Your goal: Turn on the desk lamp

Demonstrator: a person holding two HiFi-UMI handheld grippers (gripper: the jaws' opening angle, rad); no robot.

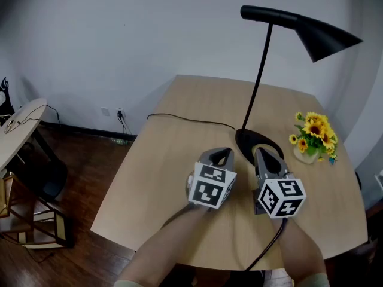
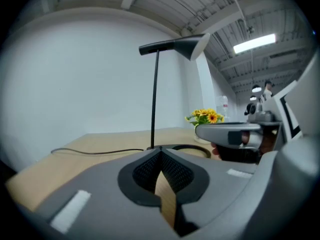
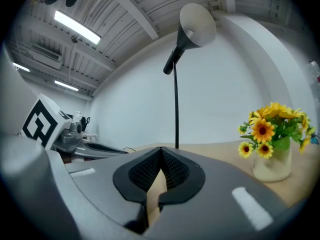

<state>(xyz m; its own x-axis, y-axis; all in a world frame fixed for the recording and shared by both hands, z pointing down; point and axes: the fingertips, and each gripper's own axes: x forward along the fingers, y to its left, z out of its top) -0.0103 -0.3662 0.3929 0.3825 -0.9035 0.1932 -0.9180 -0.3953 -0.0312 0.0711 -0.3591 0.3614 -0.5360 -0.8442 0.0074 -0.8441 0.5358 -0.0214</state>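
across the head view a pale wooden table (image 1: 161, 184) was spread, and near its 12 o'clock edge the black desk lamp (image 1: 323, 34) was stood, its round base (image 1: 245, 141) flat on the wood and its cone shade (image 3: 197, 21) carried high on a thin stem toward 2 o'clock. no glow was seen at the shade, so the lamp was judged to be unlit.

at the table's 6 o'clock side the left gripper (image 1: 221, 156) and the right gripper (image 1: 262, 154) were held side by side, both aimed toward 12 o'clock. the right one was brought over the near rim of the base, while the left was kept just beside that rim at its 9 o'clock. each pair of fingers was pressed tip to tip, and nothing was gripped between them; only bare table was seen through the small gap behind the tips.

a small pot of yellow flowers (image 1: 314, 136) was set at 3 o'clock of the base, apart from it. a dark cord (image 1: 185, 119) was run from the base toward 10 o'clock.

the step in hand was judged to be the approach, with the switching not yet done. no switch could be made out on base, stem or cord, so the next move was thought to call for it to be found first, then pressed with closed tips.
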